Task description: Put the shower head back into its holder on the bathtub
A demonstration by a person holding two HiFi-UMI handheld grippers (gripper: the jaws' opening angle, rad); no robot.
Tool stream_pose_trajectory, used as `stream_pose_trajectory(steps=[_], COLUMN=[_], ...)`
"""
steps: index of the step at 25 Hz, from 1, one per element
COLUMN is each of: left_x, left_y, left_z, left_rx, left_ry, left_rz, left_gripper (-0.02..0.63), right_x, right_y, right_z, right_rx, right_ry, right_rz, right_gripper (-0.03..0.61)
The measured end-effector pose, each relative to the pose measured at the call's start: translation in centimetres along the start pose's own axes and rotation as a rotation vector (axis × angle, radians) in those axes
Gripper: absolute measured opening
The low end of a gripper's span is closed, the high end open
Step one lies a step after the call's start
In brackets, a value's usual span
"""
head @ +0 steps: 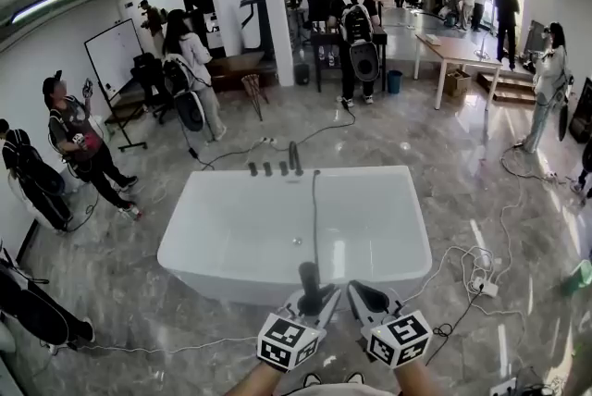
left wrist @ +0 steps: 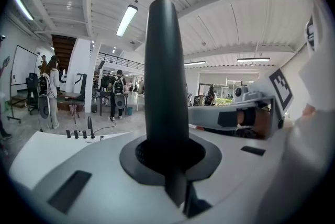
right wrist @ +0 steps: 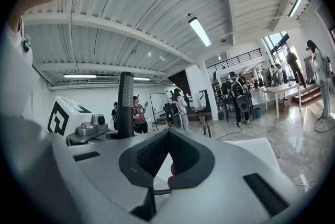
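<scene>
Shower head (left wrist: 165,81) upright, clamped in left gripper (head: 311,294) jaws. Right gripper (head: 357,292) jaws closed, empty. Likely holder (head: 295,158) well ahead of jaws on far tub (head: 231,237) rim. Keep hose (head: 314,209) slack, lower handle straight in.

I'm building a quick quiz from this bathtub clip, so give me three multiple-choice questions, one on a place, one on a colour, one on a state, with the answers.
1. Where on the bathtub do the tap fittings stand?
A) far rim
B) near rim
C) right rim

2. What colour is the shower head handle?
A) white
B) black
C) red

3. How is the right hand-held gripper?
A) wide open
B) shut on the hose
C) shut and empty

Answers:
1 A: the head view shows them on the rim farthest from the person.
2 B: it stands black in the left gripper view.
3 C: its jaws meet with nothing between them.
</scene>
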State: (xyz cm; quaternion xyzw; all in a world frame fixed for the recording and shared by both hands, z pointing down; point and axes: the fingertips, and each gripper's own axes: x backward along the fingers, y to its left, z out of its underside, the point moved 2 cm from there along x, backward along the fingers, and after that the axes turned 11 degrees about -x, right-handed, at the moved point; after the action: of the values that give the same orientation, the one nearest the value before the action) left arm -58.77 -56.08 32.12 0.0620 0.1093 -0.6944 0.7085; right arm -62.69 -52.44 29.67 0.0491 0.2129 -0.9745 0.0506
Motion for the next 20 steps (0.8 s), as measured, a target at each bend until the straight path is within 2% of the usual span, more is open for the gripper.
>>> stream_pose_trajectory(steps=[7, 11, 16, 20], left_x=[0.4, 0.2, -0.4, -1.0], left_y=[0.2, -0.3, -0.9, -1.3], left_z=[0.0, 0.3, 0.0, -0.8], left_rx=[0.002, -0.001, -0.007, -0.022], left_ry=[-0.001, 0.000, -0.001, -0.014], left_rz=[-0.002, 0.002, 0.007, 0.015], left_gripper=[0.040, 0.040, 0.040, 0.040], right_x=[0.1, 0.9, 1.9, 2.6], right_y=[0.2, 0.1, -0.1, -0.9], right_z=[-0.3, -0.3, -0.1, -0.3], right_rx=[-0.075, -0.083, -0.097, -0.104], right_ry=[-0.028, -0.054, -0.037, -0.044], right_rz=[-0.029, -0.034, -0.055, -0.030], right_gripper=[0.014, 0.014, 0.014, 0.014])
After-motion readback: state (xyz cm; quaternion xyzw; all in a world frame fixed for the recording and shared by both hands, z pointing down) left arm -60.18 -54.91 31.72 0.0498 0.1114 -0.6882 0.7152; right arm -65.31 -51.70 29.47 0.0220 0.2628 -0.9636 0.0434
